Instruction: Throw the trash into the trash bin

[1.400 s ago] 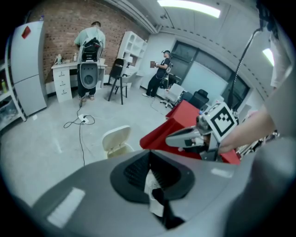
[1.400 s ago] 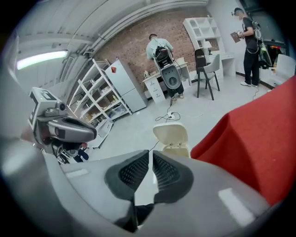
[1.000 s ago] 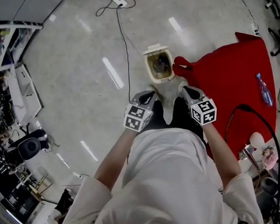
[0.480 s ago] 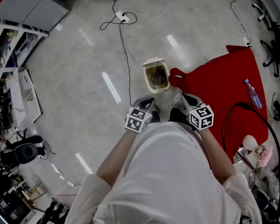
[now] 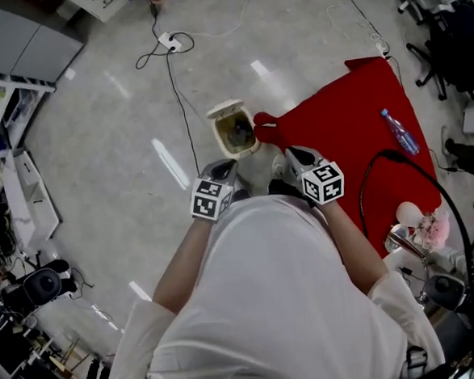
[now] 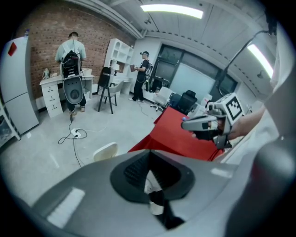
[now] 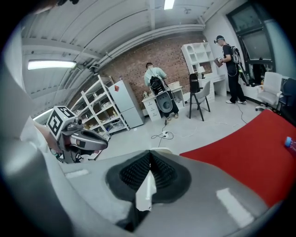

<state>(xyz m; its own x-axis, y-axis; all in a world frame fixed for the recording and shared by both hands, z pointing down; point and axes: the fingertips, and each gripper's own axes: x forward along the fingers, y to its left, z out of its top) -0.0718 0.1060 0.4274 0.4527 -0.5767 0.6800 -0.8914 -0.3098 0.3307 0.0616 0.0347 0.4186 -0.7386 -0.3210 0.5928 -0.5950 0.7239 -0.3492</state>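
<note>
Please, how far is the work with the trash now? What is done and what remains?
Done, it seems: the trash bin stands open with something dark inside. In hand: nothing I can see; the left gripper and the right gripper are both shut, with no trash between the jaws. Possibly left: a bottle lies on the red cloth, if it counts as trash.
</note>
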